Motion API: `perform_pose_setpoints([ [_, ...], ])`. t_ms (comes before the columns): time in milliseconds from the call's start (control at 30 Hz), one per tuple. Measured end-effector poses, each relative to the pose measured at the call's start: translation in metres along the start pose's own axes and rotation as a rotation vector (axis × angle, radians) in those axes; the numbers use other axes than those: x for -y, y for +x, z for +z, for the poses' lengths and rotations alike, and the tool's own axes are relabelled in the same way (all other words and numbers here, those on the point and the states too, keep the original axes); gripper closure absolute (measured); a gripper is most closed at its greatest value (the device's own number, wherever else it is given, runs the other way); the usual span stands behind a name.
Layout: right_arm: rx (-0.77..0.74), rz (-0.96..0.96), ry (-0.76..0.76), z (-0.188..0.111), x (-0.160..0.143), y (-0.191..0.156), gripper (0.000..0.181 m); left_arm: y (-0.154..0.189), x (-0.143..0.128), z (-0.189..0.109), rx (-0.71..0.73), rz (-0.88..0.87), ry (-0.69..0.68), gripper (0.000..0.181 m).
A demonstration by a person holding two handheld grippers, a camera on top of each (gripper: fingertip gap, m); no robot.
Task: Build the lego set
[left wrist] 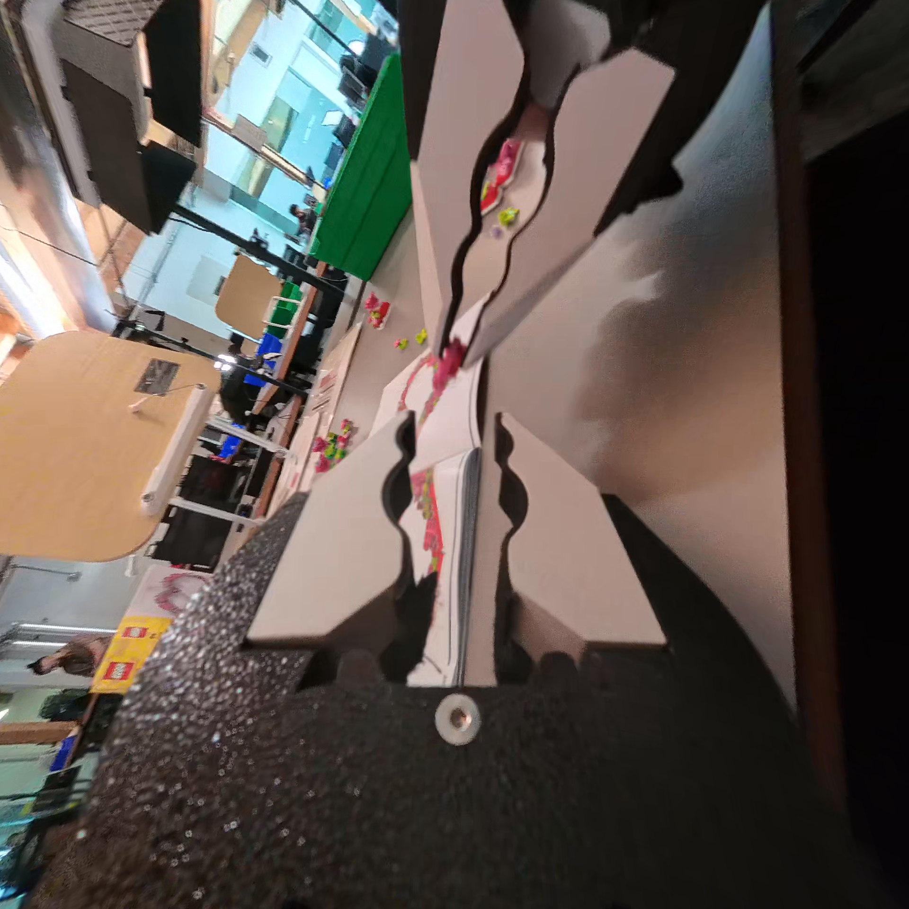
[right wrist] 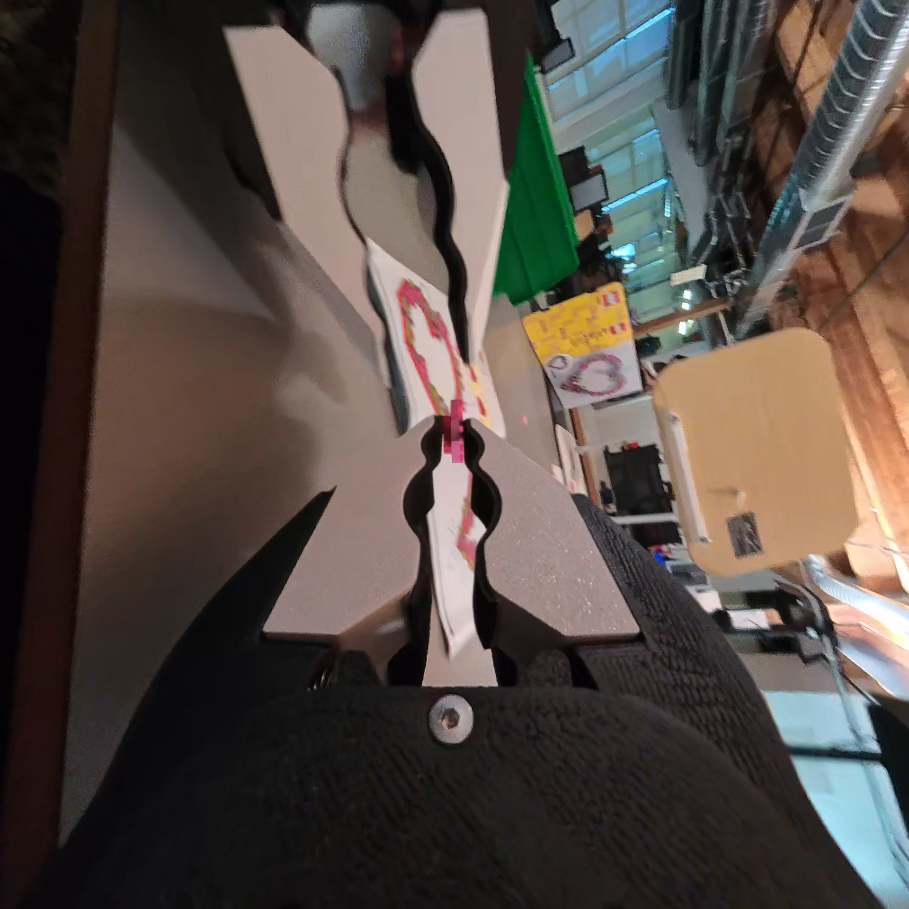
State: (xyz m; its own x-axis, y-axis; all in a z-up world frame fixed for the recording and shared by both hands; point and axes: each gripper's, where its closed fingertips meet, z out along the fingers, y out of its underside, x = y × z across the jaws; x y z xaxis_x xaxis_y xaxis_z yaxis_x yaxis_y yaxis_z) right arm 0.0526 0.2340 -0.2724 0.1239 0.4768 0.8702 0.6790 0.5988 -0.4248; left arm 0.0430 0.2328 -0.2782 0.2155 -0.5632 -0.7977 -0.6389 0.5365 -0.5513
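Note:
My right gripper is shut on a small pink lego piece at its fingertips. It holds the piece above the open instruction booklet, whose page shows a pink heart. In the left wrist view the right gripper comes in from the top with the pink piece at its tip. My left gripper is open and empty. It faces the right gripper tip to tip, a short way from the piece, over the booklet. Its fingers show at the top of the right wrist view.
Loose pink and lime lego pieces lie on the grey table in small heaps. The yellow lego box stands beyond the booklet. A green cloth and wooden chairs are behind the table. Left and right tips are no more than a few centimetres apart.

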Motion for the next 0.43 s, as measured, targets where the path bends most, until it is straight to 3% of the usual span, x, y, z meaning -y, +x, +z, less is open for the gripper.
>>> perform_pose_setpoints([
  [33, -0.036, -0.004, -0.012, -0.006, -0.006, 0.008, 0.175, -0.003, 0.001, -0.001, 0.027, 0.013, 0.013, 0.149],
  [167, -0.181, -0.003, -0.097, -0.049, -0.051, 0.038, 0.175, -0.023, 0.010, -0.012, 0.173, 0.002, 0.085, 0.152],
  [433, -0.469, 0.184, -0.493, -0.179, -0.207, 0.096, 0.175, -0.054, -0.001, -0.016, 0.227, -0.339, 0.152, 0.146],
])
